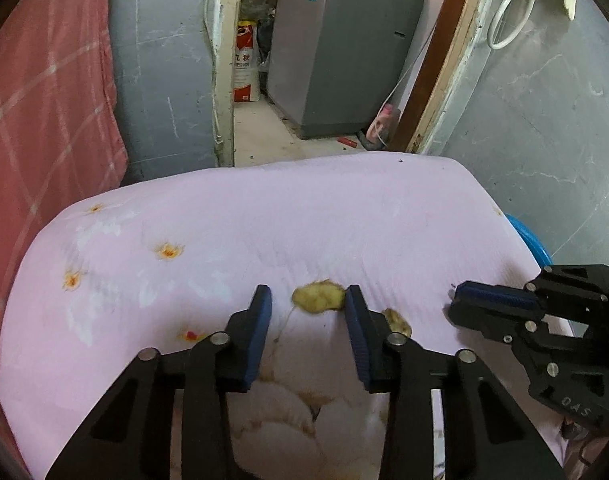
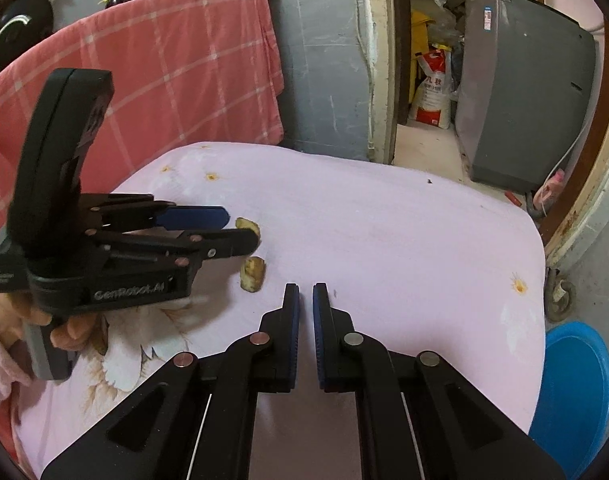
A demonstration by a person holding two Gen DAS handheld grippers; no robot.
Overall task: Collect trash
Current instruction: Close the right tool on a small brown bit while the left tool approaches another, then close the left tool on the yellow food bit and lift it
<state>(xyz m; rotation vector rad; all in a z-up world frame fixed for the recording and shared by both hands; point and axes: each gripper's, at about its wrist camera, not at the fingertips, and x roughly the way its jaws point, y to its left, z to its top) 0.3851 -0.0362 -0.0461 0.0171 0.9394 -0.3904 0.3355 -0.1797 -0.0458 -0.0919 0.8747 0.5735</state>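
Observation:
Two yellowish peel scraps lie on the pink flowered cloth [image 1: 344, 216] that covers the table. The larger scrap [image 1: 316, 298] sits between the tips of my left gripper [image 1: 307, 300]; it touches the right pad, and a gap separates it from the left pad. The smaller scrap [image 1: 396, 320] lies just outside the right finger. In the right wrist view the left gripper [image 2: 242, 230] points at the far scrap [image 2: 248, 224], with the near scrap [image 2: 253, 274] below it. My right gripper [image 2: 306, 292] hovers over bare cloth, jaws nearly together with nothing between them. Its tip [image 1: 454, 300] shows at the right of the left wrist view.
A blue basin [image 2: 576, 392] stands on the floor off the table's right edge. Beyond the table a doorway leads to a grey washing machine [image 1: 340, 52] and a sack [image 1: 246, 64]. A pink checked cloth [image 2: 176, 80] hangs at the left. A hand [image 2: 72, 328] holds the left gripper.

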